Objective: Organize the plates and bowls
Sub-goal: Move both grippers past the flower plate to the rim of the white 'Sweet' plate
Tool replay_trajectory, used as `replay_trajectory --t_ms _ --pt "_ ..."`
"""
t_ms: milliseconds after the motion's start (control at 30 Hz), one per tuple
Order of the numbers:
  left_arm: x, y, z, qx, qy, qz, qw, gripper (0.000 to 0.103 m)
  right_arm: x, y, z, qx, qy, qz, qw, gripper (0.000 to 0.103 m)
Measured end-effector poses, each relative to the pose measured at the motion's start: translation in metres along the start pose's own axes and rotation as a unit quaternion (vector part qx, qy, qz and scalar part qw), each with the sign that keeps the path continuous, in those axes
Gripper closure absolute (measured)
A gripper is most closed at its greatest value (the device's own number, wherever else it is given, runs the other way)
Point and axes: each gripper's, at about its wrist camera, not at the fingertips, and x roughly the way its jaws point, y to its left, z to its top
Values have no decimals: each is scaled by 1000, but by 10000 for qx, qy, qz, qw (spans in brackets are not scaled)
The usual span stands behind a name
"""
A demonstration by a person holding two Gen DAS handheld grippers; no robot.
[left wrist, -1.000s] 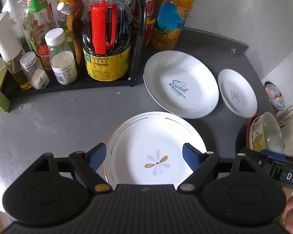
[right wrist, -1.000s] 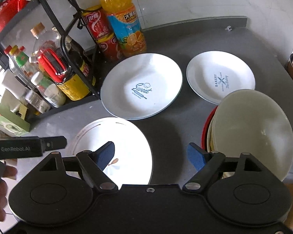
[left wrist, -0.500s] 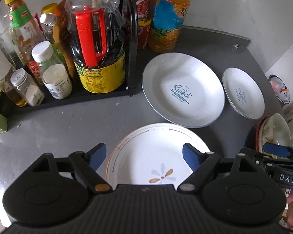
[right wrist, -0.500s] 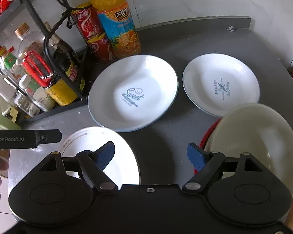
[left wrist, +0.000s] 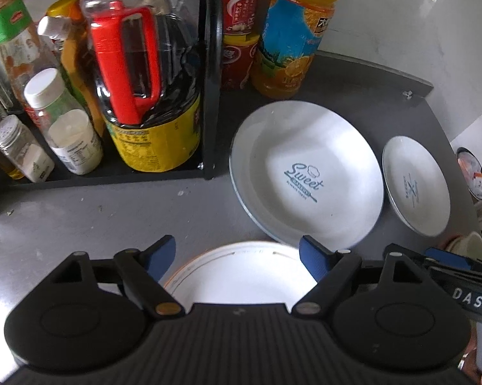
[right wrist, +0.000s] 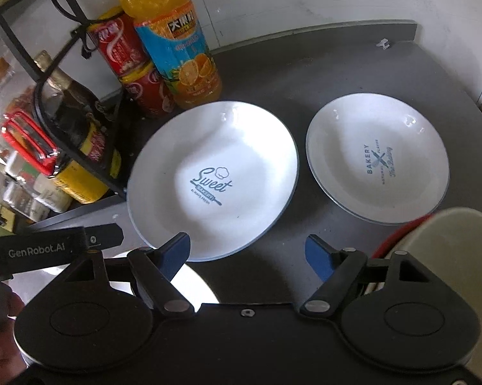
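- Lying flat on the grey counter, the Sweet plate sits just left of the Bakery plate.
- Your left gripper hangs released over the flower plate.
- Your right gripper is spread, empty, beside the cream bowl.

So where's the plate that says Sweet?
The Sweet plate lies mid-counter in the right wrist view, between the orange juice bottle and the Bakery plate.
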Motion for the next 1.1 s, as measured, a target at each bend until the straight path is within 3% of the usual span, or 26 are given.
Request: replay_trajectory --t_ms 333,667,933,1100 --pt "32 -9 10 -243 -23 112 9996 28 26 4 5 32 141 -99 9998 33" --pt "52 -9 12 -531 -138 39 9985 42 44 -14 2 504 210 -23 9985 49" --pt "60 -9 9 -746 -205 26 9970 52 60 -19 5 715 316 -102 9969 51" --pt "68 -5 9 -909 -205 116 9956 59 74 -25 8 849 443 -104 9953 62"
